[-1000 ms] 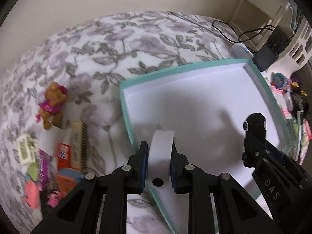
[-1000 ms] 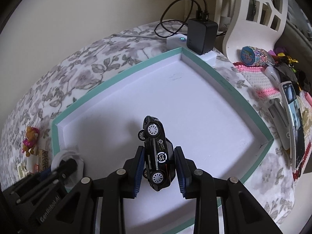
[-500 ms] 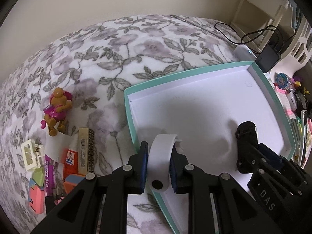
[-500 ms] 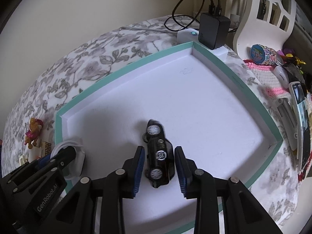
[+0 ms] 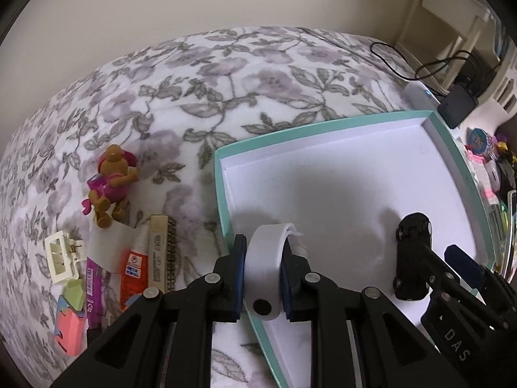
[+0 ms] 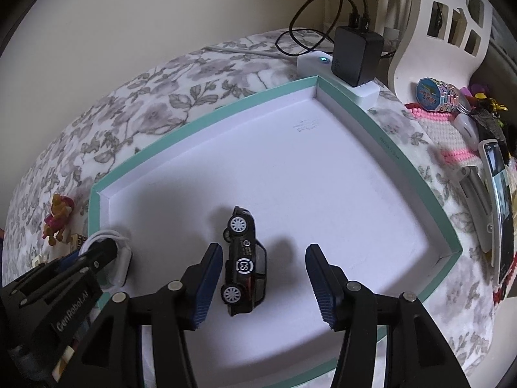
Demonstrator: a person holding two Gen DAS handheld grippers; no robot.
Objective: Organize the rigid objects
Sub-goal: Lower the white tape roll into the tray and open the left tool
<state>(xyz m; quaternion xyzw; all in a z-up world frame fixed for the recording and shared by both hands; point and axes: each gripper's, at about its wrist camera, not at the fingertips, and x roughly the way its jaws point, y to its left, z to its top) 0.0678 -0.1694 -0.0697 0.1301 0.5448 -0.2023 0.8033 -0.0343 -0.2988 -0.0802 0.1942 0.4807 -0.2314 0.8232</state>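
Observation:
A shallow white tray with a teal rim (image 5: 223,213) (image 6: 355,103) lies on a floral bedspread. My left gripper (image 5: 262,252) is shut on a white round case (image 5: 263,268), held over the tray's near left corner; it also shows in the right wrist view (image 6: 119,258). My right gripper (image 6: 263,262) is open around a black toy car (image 6: 244,262) that lies on its side on the tray floor; the car also shows in the left wrist view (image 5: 412,255).
Left of the tray lie a pink-and-brown toy figure (image 5: 110,184), a white hair clip (image 5: 59,258), a wooden comb (image 5: 161,252) and small packets. A black charger (image 6: 355,55) on a white box sits at the tray's far corner. A phone (image 6: 501,207) and trinkets lie to the right.
My right gripper has opened and let go of the black car, which now rests on the tray floor. My left gripper has lowered with the white case still held.

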